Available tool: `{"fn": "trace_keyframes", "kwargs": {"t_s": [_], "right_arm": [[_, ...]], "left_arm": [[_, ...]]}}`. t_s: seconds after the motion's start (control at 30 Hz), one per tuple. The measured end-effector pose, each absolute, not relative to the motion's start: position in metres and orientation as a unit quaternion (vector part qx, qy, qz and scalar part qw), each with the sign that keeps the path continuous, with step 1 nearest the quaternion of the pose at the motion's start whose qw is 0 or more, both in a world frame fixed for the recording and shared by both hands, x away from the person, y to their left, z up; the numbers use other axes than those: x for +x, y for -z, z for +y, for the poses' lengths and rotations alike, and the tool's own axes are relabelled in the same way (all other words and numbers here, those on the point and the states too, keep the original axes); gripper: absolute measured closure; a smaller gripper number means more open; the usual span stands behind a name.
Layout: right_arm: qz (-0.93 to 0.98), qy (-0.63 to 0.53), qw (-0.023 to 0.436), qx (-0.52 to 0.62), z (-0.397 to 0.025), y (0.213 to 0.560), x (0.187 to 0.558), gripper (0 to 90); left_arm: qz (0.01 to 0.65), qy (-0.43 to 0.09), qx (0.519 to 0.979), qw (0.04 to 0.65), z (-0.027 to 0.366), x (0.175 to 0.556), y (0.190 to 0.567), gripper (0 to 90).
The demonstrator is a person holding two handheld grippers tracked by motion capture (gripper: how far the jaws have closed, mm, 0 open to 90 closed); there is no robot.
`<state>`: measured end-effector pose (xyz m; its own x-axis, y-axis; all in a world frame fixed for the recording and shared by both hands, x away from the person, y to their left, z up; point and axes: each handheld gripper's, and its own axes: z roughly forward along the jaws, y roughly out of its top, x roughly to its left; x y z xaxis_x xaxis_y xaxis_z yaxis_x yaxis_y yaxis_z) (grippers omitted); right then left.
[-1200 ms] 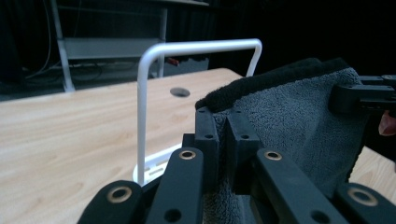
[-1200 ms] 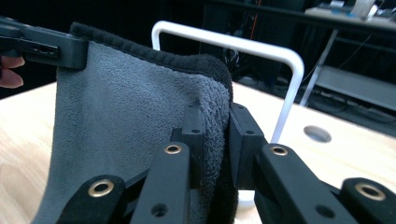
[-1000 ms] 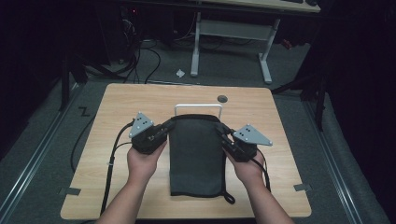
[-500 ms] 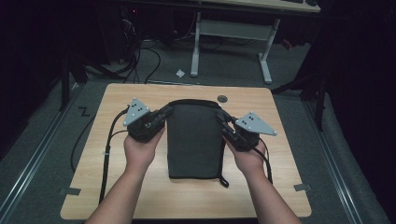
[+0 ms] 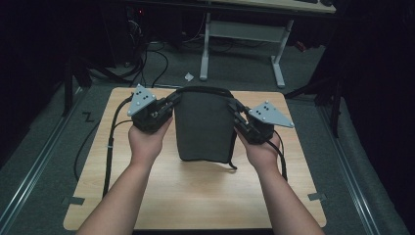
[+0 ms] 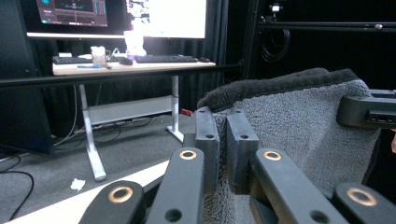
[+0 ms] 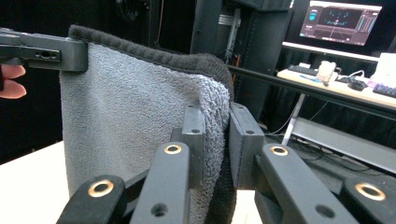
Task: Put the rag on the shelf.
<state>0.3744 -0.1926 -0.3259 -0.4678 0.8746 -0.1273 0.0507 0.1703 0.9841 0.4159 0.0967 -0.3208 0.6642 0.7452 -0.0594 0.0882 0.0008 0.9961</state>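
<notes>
Dim lab or office, monitors (image 6: pixel 116 16), keyboard (image 6: pixel 166 59) on desk (image 6: pixel 130 67), floor cables (image 5: pixel 147 58), wooden table (image 5: pixel 195 191)

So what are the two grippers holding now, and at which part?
A dark grey towel: the left gripper pinches one top corner, the right gripper the other.

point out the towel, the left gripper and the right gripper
towel (image 5: pixel 203 128): high view, middle of the hanging grey cloth.
left gripper (image 5: pixel 172 101): high view, jaw tips at the towel's top left corner.
right gripper (image 5: pixel 234 106): high view, jaw tips at the top right corner.
</notes>
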Motion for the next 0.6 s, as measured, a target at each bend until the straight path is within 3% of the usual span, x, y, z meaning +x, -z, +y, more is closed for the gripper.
{"fn": "trace_keyframes", "kwargs": {"t_s": [0.6], "right_arm": [[0.654, -0.550, 0.375, 0.360, -0.195, 0.320, 0.414, 79.3]], "left_arm": [[0.322, -0.266, 0.655, 0.629, 0.093, 0.454, 0.320, 85.2]]}}
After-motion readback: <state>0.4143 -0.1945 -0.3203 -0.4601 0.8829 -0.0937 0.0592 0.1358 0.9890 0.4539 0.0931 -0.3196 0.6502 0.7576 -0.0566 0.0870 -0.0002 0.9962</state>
